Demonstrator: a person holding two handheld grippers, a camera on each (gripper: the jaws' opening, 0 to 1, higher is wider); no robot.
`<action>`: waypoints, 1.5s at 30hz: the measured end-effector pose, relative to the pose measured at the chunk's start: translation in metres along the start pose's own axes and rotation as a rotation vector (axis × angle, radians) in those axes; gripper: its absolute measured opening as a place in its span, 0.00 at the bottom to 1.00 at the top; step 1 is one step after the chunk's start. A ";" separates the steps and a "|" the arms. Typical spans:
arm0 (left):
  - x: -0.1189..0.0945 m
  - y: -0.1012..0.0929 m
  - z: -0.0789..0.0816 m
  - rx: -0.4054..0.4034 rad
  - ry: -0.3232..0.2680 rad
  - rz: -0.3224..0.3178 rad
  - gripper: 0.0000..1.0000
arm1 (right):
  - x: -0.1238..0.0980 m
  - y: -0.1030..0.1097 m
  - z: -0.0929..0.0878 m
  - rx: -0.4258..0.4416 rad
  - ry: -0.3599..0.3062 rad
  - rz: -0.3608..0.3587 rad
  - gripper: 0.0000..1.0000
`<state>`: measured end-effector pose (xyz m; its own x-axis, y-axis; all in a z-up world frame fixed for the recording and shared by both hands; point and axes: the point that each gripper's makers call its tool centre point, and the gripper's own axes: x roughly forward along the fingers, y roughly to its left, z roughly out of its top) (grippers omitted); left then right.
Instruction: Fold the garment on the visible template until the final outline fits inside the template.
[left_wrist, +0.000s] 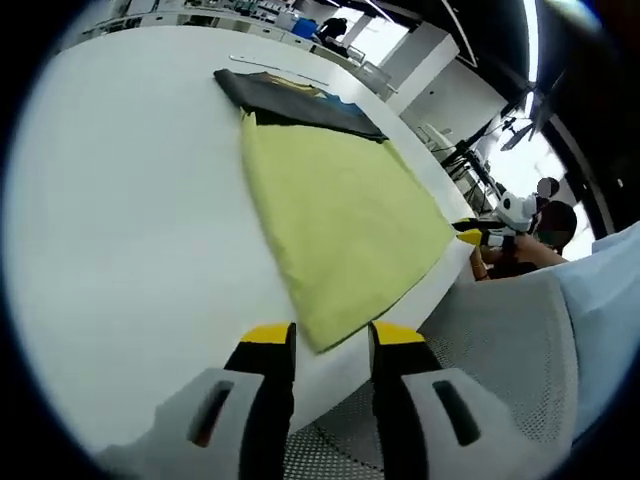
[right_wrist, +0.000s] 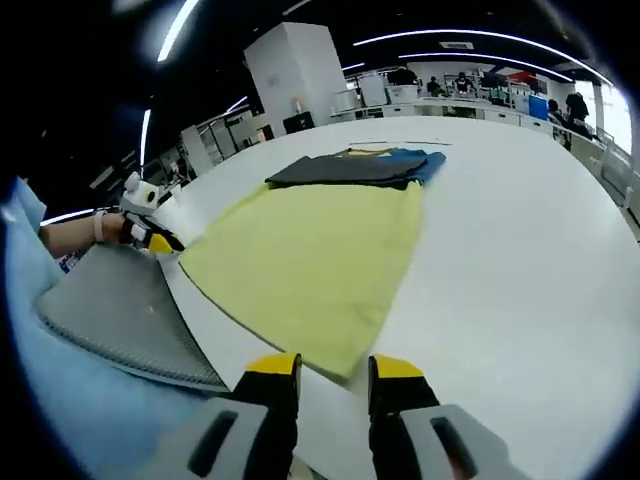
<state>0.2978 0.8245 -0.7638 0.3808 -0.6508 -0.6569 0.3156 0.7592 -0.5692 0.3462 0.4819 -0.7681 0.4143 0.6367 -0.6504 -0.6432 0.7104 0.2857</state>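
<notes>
A yellow-green garment (left_wrist: 340, 210) lies spread flat on the white table (left_wrist: 130, 220), its near edge along the table's edge. My left gripper (left_wrist: 330, 335) is open, and one near corner of the garment lies just ahead of the gap between its jaws. In the right gripper view the same garment (right_wrist: 310, 260) stretches away from me. My right gripper (right_wrist: 335, 365) is open too, the garment's other near corner just ahead of its yellow fingertips (right_wrist: 272, 364). The right gripper (left_wrist: 470, 236) shows at that corner in the left gripper view, and the left gripper (right_wrist: 152, 240) shows beside its corner.
Dark grey folded clothes (left_wrist: 290, 100) over a blue piece (right_wrist: 425, 160) lie at the garment's far end. A thin strip (left_wrist: 270, 62) lies beyond them. A grey mesh chair back (left_wrist: 500, 340) and a light blue sleeve (right_wrist: 60, 400) are close to the table's edge. Desks stand far behind.
</notes>
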 end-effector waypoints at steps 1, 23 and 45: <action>0.001 0.000 -0.001 -0.017 -0.003 -0.012 0.21 | 0.000 0.002 -0.001 0.001 0.005 0.005 0.18; 0.006 -0.003 -0.010 -0.140 0.030 -0.012 0.00 | -0.002 -0.003 0.001 0.081 0.014 -0.008 0.00; -0.039 -0.033 0.023 -0.078 0.008 -0.061 0.00 | -0.041 0.021 0.040 0.191 -0.052 0.127 0.00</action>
<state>0.2920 0.8254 -0.7080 0.3561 -0.6959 -0.6236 0.2690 0.7155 -0.6448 0.3416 0.4829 -0.7072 0.3735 0.7354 -0.5654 -0.5605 0.6646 0.4942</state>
